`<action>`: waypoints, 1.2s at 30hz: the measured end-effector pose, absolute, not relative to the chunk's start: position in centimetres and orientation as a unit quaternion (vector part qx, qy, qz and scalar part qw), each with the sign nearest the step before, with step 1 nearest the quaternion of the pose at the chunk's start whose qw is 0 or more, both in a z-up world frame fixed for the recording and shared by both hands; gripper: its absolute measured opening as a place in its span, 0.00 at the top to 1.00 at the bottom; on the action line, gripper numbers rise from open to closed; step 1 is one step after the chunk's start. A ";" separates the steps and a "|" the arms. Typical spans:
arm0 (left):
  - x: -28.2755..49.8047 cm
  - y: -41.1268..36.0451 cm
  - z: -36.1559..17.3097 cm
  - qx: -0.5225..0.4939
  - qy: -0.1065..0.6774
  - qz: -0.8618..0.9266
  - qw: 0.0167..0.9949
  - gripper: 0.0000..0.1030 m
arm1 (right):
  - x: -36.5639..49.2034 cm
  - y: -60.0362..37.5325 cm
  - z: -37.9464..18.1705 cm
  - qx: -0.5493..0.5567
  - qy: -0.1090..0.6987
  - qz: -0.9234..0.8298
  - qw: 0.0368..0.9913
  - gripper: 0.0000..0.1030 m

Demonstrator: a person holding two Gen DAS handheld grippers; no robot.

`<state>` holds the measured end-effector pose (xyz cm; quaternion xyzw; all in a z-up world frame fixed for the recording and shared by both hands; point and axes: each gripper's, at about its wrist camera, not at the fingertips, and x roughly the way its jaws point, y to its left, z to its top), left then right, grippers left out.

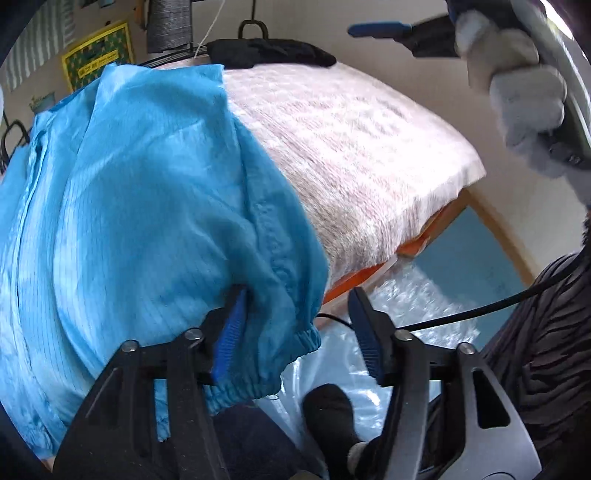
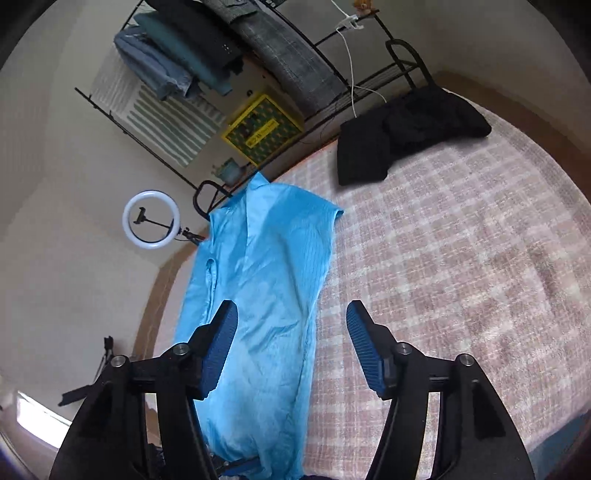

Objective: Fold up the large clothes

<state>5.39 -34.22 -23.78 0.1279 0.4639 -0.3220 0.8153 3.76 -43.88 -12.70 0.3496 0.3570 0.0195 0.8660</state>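
A bright blue garment [image 1: 147, 203] lies lengthwise along the left side of the bed [image 1: 351, 147], and its elastic hem hangs over the bed's near edge. My left gripper [image 1: 299, 317] is open at that hem; the cloth drapes against the left finger [image 1: 231, 328] and the right finger stands apart from it. From the right wrist view the blue garment [image 2: 266, 277] looks folded into a long strip on the bed's pink checked cover [image 2: 443, 258]. My right gripper [image 2: 293, 332] hovers open above it, holding nothing. That right gripper [image 1: 380, 29] also shows in a gloved hand [image 1: 517, 81].
A black garment [image 2: 406, 133] lies at the bed's far end. Behind it stand a clothes rack [image 2: 221, 48] with hanging clothes, a yellow box [image 2: 262, 129] and a ring light [image 2: 151, 220]. Clear plastic wrap [image 1: 406, 306], a cable [image 1: 480, 306] and a person's socked foot [image 1: 328, 410] are below the bed edge.
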 end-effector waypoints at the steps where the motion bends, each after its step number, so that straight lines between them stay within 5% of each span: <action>1: 5.0 -34.7 -24.0 0.144 0.456 -0.316 0.819 0.36 | 3.7 -44.0 -13.0 0.351 0.359 0.014 0.865 0.40; 6: 4.2 -35.8 -24.7 0.205 0.422 -0.288 0.835 0.38 | 4.4 -44.3 -14.4 0.360 0.370 0.013 0.857 0.40; 8: 4.3 -35.4 -24.8 0.210 0.405 -0.271 0.847 0.64 | 5.1 -44.1 -14.8 0.368 0.371 0.020 0.852 0.40; 9: 4.4 -35.1 -24.7 0.202 0.403 -0.276 0.849 0.65 | 5.5 -44.0 -15.1 0.372 0.373 0.022 0.850 0.40; 11: 5.0 -34.1 -24.2 0.168 0.410 -0.290 0.848 0.89 | 6.6 -43.5 -15.7 0.378 0.376 0.026 0.846 0.40; 13: 5.9 -32.9 -23.6 0.120 0.427 -0.301 0.844 0.94 | 7.9 -43.0 -16.8 0.381 0.385 0.027 0.840 0.40; 19: 7.3 -29.0 -21.0 -0.017 0.447 -0.317 0.836 0.96 | 11.4 -42.1 -21.2 0.389 0.434 0.005 0.812 0.40; 27: 7.6 -27.9 -19.9 -0.052 0.445 -0.319 0.835 0.97 | 15.9 -41.1 -23.9 0.433 0.446 0.010 0.783 0.40; 29: 7.8 -27.8 -19.7 -0.058 0.445 -0.320 0.834 0.97 | 17.1 -40.3 -24.2 0.429 0.454 0.007 0.781 0.46; 31: 7.9 -27.4 -19.7 -0.068 0.446 -0.320 0.833 0.97 | 18.2 -39.5 -24.5 0.417 0.467 -0.004 0.779 0.76; 33: 8.1 -27.0 -19.8 -0.077 0.448 -0.320 0.831 0.97 | 19.1 -38.8 -24.9 0.417 0.477 -0.002 0.774 0.96; 36: 8.3 -26.0 -20.2 -0.096 0.454 -0.319 0.827 0.97 | 19.8 -37.9 -24.3 0.411 0.474 -0.022 0.779 0.98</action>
